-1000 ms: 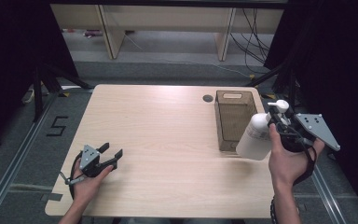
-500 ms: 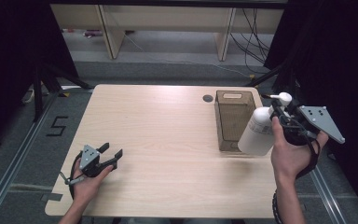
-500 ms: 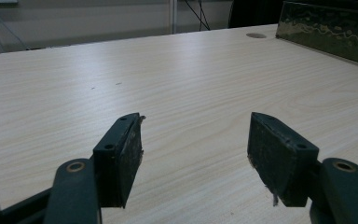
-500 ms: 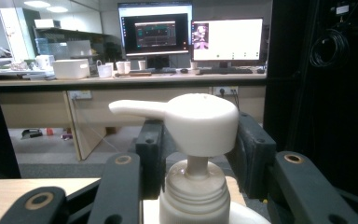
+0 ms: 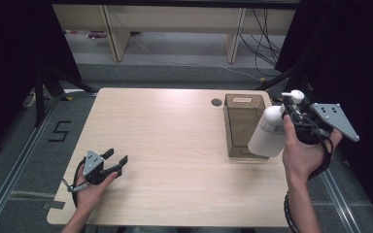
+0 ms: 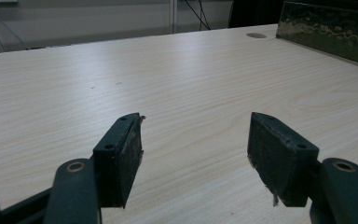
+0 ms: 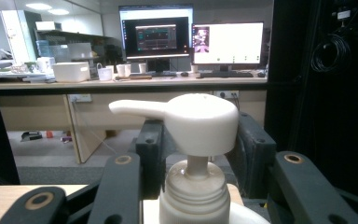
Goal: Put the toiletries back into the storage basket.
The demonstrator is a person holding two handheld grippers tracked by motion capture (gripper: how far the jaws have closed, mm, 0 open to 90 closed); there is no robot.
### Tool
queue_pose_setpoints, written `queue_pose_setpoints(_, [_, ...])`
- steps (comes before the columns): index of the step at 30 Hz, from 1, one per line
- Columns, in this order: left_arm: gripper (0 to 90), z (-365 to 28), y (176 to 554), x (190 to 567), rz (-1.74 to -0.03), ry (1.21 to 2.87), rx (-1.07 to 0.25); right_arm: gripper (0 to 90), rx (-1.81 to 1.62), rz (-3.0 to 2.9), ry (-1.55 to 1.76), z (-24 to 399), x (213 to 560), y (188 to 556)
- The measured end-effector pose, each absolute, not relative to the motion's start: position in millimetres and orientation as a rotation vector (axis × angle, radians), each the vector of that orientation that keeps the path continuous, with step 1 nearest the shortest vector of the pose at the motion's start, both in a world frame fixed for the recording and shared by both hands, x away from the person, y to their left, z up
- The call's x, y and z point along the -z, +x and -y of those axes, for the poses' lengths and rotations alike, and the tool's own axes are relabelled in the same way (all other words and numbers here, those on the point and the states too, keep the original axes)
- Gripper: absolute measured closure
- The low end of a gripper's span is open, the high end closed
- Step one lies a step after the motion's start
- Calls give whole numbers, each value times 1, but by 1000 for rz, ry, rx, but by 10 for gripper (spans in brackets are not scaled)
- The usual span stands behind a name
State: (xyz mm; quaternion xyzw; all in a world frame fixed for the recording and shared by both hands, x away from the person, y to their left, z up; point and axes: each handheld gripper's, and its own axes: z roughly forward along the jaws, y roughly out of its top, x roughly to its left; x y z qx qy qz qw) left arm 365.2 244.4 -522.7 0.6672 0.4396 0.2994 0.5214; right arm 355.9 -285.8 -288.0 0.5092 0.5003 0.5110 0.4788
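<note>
Currently listed, left to right: left gripper (image 5: 115,162), near-left on table (image 5: 175,145), jaws apart, empty. Brown bin (image 5: 243,125), far right. Pump bottle (image 5: 268,132), raised just right of bin, clamped at neck by right gripper (image 5: 296,112). Step: carrying. Next, probably: lower bottle into bin.

A lab or office: lit monitors (image 7: 191,44) on a long desk (image 7: 121,84), cables (image 5: 267,34), floor rails (image 5: 9,179).
</note>
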Motion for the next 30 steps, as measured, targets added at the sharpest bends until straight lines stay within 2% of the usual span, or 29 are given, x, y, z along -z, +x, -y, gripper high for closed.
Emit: queue_pose_setpoints(30, [344,-245,366,523,-1055,1594,-714,602,-1254,-1217,1216,281,283,376])
